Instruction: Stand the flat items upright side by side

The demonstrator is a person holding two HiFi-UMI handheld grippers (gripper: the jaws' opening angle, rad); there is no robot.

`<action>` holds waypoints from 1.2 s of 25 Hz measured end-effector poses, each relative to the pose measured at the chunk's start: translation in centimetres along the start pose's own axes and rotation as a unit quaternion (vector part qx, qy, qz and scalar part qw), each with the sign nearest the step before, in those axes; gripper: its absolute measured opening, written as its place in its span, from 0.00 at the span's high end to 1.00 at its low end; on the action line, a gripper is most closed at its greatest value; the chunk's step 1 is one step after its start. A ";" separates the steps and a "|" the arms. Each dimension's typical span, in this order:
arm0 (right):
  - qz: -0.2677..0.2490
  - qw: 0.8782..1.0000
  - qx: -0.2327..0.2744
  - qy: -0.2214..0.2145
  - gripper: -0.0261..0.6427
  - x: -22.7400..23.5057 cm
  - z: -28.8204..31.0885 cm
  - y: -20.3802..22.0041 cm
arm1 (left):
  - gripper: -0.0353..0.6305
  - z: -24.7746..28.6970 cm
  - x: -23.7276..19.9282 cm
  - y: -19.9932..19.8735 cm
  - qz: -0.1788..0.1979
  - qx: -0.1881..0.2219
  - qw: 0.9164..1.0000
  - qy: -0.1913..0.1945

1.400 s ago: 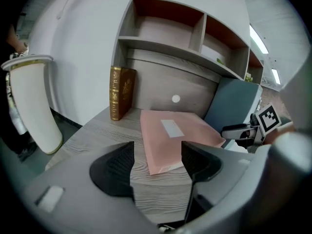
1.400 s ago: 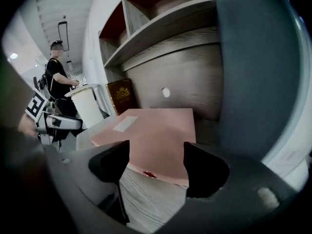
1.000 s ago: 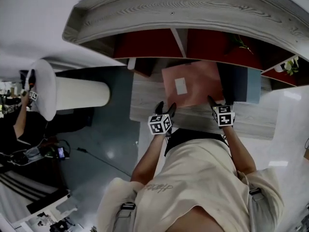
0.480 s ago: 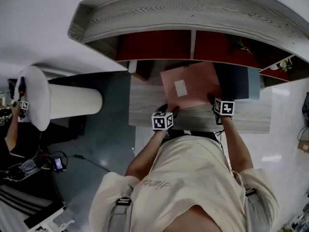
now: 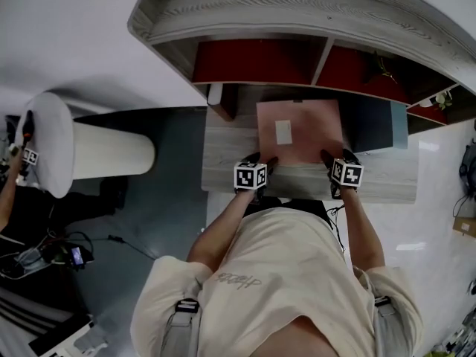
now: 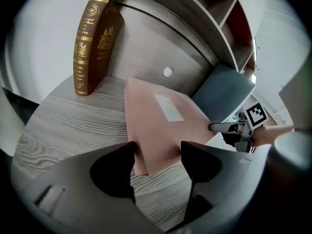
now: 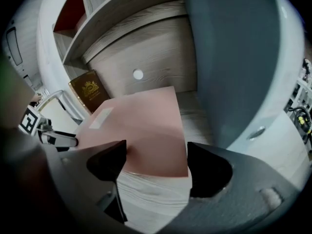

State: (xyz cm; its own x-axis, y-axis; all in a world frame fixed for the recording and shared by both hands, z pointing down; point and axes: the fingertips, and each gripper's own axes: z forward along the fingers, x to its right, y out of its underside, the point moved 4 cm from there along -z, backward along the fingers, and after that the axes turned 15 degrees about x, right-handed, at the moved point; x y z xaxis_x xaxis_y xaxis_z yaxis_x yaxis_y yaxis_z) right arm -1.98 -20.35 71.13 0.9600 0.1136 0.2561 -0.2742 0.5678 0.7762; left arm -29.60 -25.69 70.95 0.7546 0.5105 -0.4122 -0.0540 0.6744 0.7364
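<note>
Pink book (image 5: 297, 129). Head view: lay flat on the desk (image 5: 379, 177), near corners at left gripper (image 5: 262, 159) and right gripper (image 5: 336, 156). Left gripper view: lay with near-left corner between spread jaws, unpinched. Right gripper view: lay with near-right corner between jaws just opened wider, unpinched.

Centre frame, a flat book (image 5: 301, 136) lies on the worktop (image 5: 223, 158); upright book (image 5: 227, 101) upper left of it, second book (image 5: 372, 125) right
</note>
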 end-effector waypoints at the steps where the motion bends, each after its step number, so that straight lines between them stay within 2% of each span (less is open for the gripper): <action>1: 0.000 1.000 0.001 0.000 0.37 -0.6 -0.3 0.4 | 0.47 -0.2 -0.4 -0.1 0.003 -0.002 1.000 0.002; 5: -0.004 1.000 -0.010 -0.006 0.38 -2.9 -1.9 2.2 | 0.48 -0.7 -2.1 -0.3 0.010 -0.004 1.000 0.010; 12: 0.043 0.999 -0.012 -0.013 0.38 -5.8 -4.2 5.3 | 0.48 -1.0 -4.4 -0.9 0.032 -0.007 0.999 0.024; 19: 0.073 0.995 -0.045 -0.046 0.39 -8.5 -6.8 7.4 | 0.47 -1.5 -5.9 -1.5 0.043 -0.012 0.999 0.029; 23: 0.103 0.989 -0.064 -0.081 0.41 -10.0 -7.9 8.5 | 0.47 -1.7 -6.6 -1.9 0.042 -0.007 0.999 0.024; 26: 0.091 0.986 -0.088 -0.106 0.42 -11.2 -8.9 9.6 | 0.47 -1.9 -7.3 -2.1 0.033 -0.002 0.999 0.017; 30: 0.039 0.987 -0.106 -0.117 0.41 -11.8 -10.1 9.9 | 0.47 -2.3 -7.5 -2.2 0.015 0.011 1.000 0.006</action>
State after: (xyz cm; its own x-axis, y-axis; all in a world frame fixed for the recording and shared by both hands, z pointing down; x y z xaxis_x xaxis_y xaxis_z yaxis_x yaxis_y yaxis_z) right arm -15.43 -7.88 69.97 0.8902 -0.0147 0.4553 -0.3040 0.7253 0.6177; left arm -36.61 -29.83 71.17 0.7444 0.5371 -0.3967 -0.0622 0.6473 0.7597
